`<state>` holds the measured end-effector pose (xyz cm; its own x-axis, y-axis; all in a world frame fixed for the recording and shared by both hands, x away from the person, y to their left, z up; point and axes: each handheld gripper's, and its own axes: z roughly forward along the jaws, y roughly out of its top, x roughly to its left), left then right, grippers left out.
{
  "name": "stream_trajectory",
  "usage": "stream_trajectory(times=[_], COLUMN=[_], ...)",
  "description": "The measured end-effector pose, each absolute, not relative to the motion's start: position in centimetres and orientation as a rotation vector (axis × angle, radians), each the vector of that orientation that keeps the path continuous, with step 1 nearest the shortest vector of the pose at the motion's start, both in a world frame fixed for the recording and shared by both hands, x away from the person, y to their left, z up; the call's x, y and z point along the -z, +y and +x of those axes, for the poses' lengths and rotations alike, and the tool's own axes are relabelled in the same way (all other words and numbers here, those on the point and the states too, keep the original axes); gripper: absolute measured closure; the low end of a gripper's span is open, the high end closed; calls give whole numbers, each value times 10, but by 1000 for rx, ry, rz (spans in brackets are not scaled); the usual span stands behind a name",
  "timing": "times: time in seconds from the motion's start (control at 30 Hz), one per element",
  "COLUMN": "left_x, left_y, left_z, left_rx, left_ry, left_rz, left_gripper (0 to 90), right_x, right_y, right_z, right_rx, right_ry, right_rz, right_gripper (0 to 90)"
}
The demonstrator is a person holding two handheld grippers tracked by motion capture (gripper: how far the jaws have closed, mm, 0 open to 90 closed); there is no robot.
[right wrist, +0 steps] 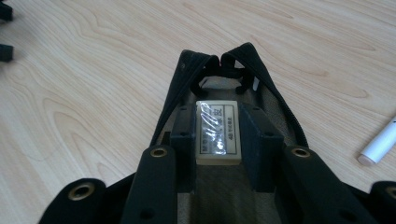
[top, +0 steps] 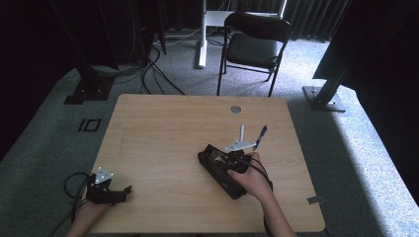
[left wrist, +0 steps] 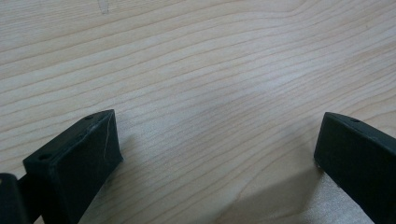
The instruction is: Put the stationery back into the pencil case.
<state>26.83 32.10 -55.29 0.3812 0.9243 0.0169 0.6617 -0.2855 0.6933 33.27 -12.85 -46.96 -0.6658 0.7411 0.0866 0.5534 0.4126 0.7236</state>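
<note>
At the left edge of the wooden tabletop (top: 163, 128), the left hand-held gripper (top: 109, 191) rests with its jaws spread wide over bare wood, nothing between them. Toward the right, the right hand-held gripper (right wrist: 217, 135) is clamped on a wrapped white eraser (right wrist: 218, 132), held inside the open black zip pencil case (top: 217, 170) that lies on the tabletop. Just beyond the case, a white pen (top: 242, 133) and a blue pen (top: 260, 137) lie side by side.
</note>
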Motion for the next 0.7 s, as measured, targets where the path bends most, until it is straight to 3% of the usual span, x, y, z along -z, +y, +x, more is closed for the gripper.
stream_trajectory(times=[0.7], left_x=[553], left_y=[321], left_z=[268], left_rx=[-567], left_ry=[1358], left_rz=[2044], left_gripper=[6], right_x=[482], right_y=[-115], right_z=[345], right_rx=[-919], right_ry=[2514], right_rz=[1205], right_gripper=[684])
